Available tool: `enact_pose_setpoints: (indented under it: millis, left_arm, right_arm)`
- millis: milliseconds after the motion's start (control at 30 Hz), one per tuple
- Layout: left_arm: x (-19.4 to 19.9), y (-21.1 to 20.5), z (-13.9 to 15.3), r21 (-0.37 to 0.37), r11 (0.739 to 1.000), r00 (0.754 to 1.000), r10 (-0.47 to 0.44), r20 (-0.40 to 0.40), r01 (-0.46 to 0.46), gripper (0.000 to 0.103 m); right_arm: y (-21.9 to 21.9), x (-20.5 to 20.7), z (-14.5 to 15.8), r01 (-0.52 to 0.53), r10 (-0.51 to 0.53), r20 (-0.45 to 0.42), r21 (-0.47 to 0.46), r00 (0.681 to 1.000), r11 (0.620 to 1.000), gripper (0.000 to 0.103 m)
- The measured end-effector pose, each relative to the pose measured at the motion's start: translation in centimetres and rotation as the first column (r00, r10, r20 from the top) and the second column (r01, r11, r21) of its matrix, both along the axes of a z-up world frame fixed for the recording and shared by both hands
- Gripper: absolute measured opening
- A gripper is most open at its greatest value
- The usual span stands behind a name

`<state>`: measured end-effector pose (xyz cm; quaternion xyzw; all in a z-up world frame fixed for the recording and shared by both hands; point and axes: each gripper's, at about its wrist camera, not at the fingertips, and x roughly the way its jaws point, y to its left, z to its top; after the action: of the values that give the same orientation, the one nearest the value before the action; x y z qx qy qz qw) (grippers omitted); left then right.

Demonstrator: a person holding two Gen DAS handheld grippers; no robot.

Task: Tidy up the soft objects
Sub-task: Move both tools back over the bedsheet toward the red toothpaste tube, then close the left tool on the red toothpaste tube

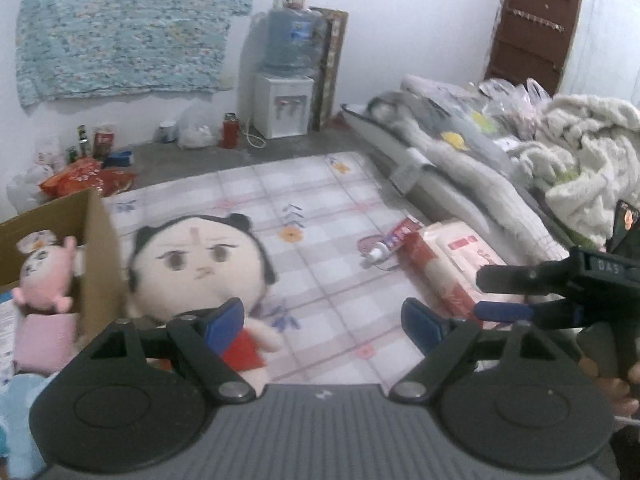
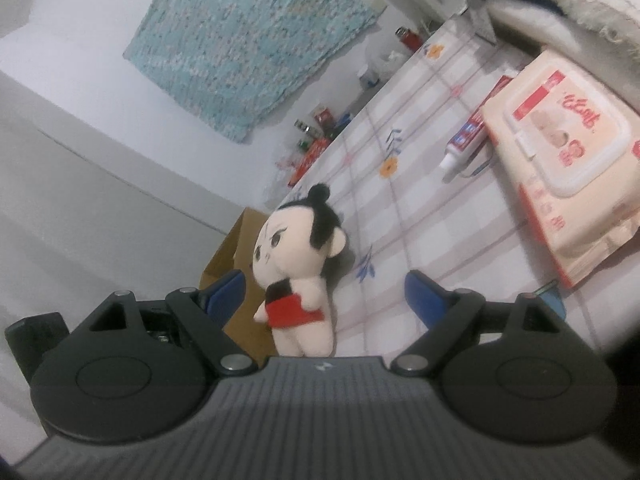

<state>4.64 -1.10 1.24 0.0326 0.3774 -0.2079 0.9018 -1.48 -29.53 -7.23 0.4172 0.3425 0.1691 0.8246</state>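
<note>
Red-dressed plush doll beside cardboard box

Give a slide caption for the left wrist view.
Open left gripper faces a doll on the bed beside a cardboard box.

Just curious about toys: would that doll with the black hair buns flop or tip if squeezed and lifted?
Probably squashy: the doll looks like stuffed plush. Its big head over a small body suggests it may tip head-first. Likely light, and the fuzzy fabric shouldn't slip.

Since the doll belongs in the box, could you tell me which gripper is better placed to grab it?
Probably left: the open left gripper sits close over the black-haired, red-dressed plush doll, beside the cardboard box. The right gripper views it side-on.
</note>
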Motion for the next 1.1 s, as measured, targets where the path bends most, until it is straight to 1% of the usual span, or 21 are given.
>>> enact_pose_setpoints:
  millis: [133,233,333,400,433,500,633,733,767,833,900,967,1100]
  left_arm:
    - [1.5,-3.0,-1.6,0.008,1.000,0.999,-0.030,-0.013,0.030,0.087]
    - [2.5,-5.0,-2.9,0.051,0.998,0.999,-0.041,0.000,0.041,0.087]
    - [3.8,-7.1,-4.3,0.106,0.993,0.998,-0.058,0.017,0.056,0.087]
    - [4.7,-8.0,-5.1,0.118,0.991,0.997,-0.070,0.011,0.068,0.087]
    - [5.2,-8.6,-5.5,0.122,0.990,0.997,-0.076,0.008,0.074,0.087]
    - [6.2,-9.6,-6.3,0.131,0.987,0.995,-0.094,0.016,0.091,0.087]
    - [8.3,-11.6,-7.9,0.160,0.978,0.989,-0.141,0.035,0.134,0.083]
    - [10.3,-13.0,-9.2,0.144,0.974,0.984,-0.179,0.019,0.174,0.083]
    - [10.9,-13.4,-9.6,0.133,0.973,0.982,-0.189,0.013,0.186,0.083]
    - [12.2,-14.0,-10.3,0.113,0.972,0.979,-0.206,0.001,0.205,0.081]
    - [13.3,-14.6,-11.0,0.108,0.969,0.974,-0.225,-0.008,0.224,0.081]
    - [14.3,-15.3,-11.7,0.105,0.964,0.970,-0.242,-0.023,0.243,0.079]
    - [15.9,-17.5,-13.3,0.132,0.949,0.958,-0.281,-0.058,0.286,0.071]
  right_arm:
    - [-0.8,0.2,-0.6,0.036,-0.036,0.005,-0.006,0.999,0.999,0.086]
    - [-1.4,0.7,-0.9,0.056,-0.055,0.013,-0.031,0.998,0.998,0.083]
    - [-1.8,1.4,-1.4,0.076,-0.075,0.020,-0.059,0.997,0.995,0.077]
    - [-1.9,1.8,-1.9,0.086,-0.084,0.025,-0.072,0.996,0.994,0.070]
    - [-2.0,2.1,-2.2,0.088,-0.087,0.026,-0.078,0.996,0.993,0.068]
    - [-2.2,2.5,-2.8,0.091,-0.089,0.028,-0.085,0.996,0.992,0.061]
    - [-2.7,2.9,-4.0,0.092,-0.090,0.028,-0.102,0.996,0.991,0.055]
    - [-3.7,3.0,-4.3,0.115,-0.112,0.028,-0.151,0.993,0.982,0.054]
    - [-4.2,3.0,-4.4,0.121,-0.118,0.026,-0.150,0.993,0.981,0.054]
    - [-5.3,3.2,-4.7,0.129,-0.127,0.027,-0.133,0.992,0.983,0.054]
    - [-6.6,3.2,-4.8,0.146,-0.144,0.029,-0.111,0.989,0.983,0.054]
    - [-7.4,3.3,-4.7,0.160,-0.156,0.044,-0.110,0.987,0.981,0.054]
    - [-8.7,3.9,-4.8,0.165,-0.159,0.076,-0.069,0.984,0.984,0.054]
